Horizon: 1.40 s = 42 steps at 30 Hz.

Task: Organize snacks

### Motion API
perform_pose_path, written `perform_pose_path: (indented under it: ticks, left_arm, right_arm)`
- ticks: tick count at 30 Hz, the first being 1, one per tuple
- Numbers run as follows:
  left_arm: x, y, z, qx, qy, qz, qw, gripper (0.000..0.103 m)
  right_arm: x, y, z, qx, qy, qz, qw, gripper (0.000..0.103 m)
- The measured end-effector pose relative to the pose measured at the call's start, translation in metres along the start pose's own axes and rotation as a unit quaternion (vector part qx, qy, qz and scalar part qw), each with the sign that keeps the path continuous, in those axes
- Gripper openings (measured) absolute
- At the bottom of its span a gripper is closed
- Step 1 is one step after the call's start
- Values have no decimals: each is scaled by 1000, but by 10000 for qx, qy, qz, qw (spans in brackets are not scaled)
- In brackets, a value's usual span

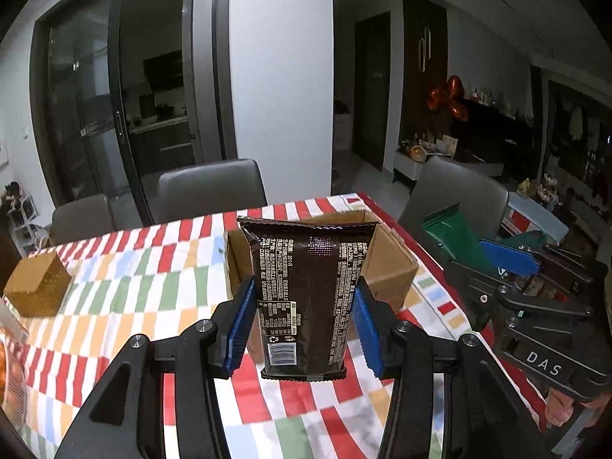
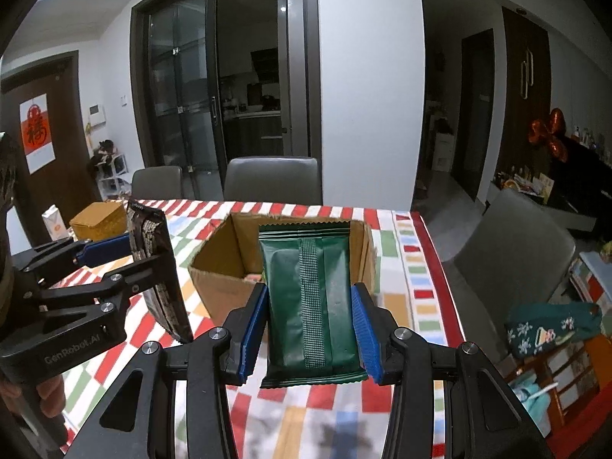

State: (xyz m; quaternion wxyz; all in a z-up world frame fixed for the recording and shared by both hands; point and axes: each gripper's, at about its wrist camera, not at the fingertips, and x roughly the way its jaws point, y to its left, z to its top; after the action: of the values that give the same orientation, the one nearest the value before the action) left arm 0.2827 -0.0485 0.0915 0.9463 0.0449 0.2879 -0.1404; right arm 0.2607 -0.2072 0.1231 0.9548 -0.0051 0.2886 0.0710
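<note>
My left gripper point(image 1: 304, 325) is shut on a dark brown snack packet point(image 1: 308, 290) and holds it upright above the table, in front of an open cardboard box point(image 1: 390, 267). My right gripper point(image 2: 311, 329) is shut on a green snack packet point(image 2: 310, 302), also upright, just before the same box point(image 2: 222, 267). The box holds something small at its bottom. In the right wrist view the left gripper point(image 2: 114, 264) with the brown packet point(image 2: 160, 267) is at the left. In the left wrist view the right gripper point(image 1: 508, 267) with the green packet point(image 1: 451, 235) is at the right.
The table has a checked red, green and yellow cloth point(image 1: 153, 275). A small tan woven box point(image 1: 36, 285) stands at the far left, with a white carton point(image 2: 55, 223) beside it. Grey chairs point(image 1: 212, 187) stand around the table. A green pouch point(image 2: 550, 327) lies on a shelf at the right.
</note>
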Motion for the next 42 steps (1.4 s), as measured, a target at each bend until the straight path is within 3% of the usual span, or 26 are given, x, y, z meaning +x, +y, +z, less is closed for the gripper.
perform_pose_path:
  ticks: [10,27,28,30,33,42]
  left_arm:
    - [36,23,43,-208,98,-61,9997,48]
    - [104,33,63,-237,517,146,9983,49]
    - [107,33,63,-237,527,211,9981,50]
    - [109,33,62,-217,498,403,9977,62]
    - [106,34,56,-219,421,561,9973,67]
    - [59,24,25,-224,12,882,9958,78]
  right_arm:
    - [41,-6,43,-101,124,90,9998,44]
    - [112,-18,66,74,703,225,9972,45]
    - [116,-18,67,82,715,226,9971,45]
    - [122,-19,67,107,702,172,9973,47]
    - [121,-17,62,34,584,-148,9982,65]
    - [83,-21,37,97,408,-233,9988,69]
